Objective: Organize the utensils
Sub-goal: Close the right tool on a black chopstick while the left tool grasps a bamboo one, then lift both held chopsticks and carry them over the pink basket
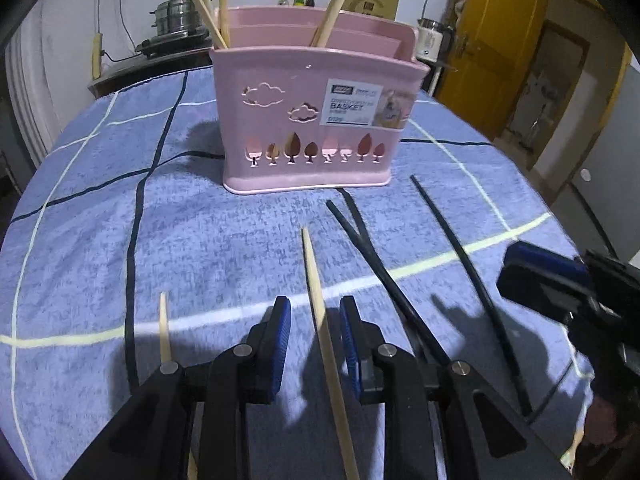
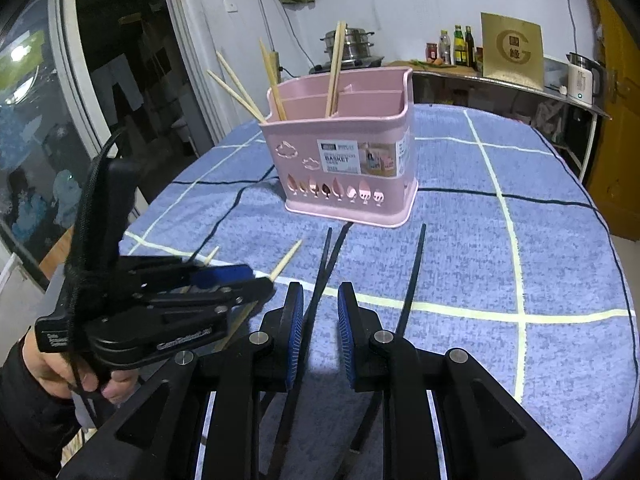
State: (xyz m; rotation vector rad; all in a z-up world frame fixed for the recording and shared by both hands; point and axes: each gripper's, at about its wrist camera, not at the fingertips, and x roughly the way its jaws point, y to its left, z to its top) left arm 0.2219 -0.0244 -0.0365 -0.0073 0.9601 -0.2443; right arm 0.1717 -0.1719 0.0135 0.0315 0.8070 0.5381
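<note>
A pink utensil basket (image 1: pixel 308 120) stands on the blue checked cloth (image 1: pixel 208 248); it also shows in the right wrist view (image 2: pixel 344 164). Several wooden chopsticks (image 1: pixel 208 4) stand in it. My left gripper (image 1: pixel 314 312) is open, its jaws either side of a wooden chopstick (image 1: pixel 320 312) lying on the cloth. Another wooden chopstick (image 1: pixel 164 328) lies to its left. My right gripper (image 2: pixel 320 300) is open over two crossed black chopsticks (image 2: pixel 326 264). A third black chopstick (image 2: pixel 414 272) lies to the right.
A counter (image 2: pixel 500 76) behind the table holds a steel pot (image 2: pixel 352 44), bottles (image 2: pixel 460 46) and a kettle (image 2: pixel 582 80). A yellow door (image 1: pixel 496 40) is at the right. A glass door (image 2: pixel 60 120) is at the left.
</note>
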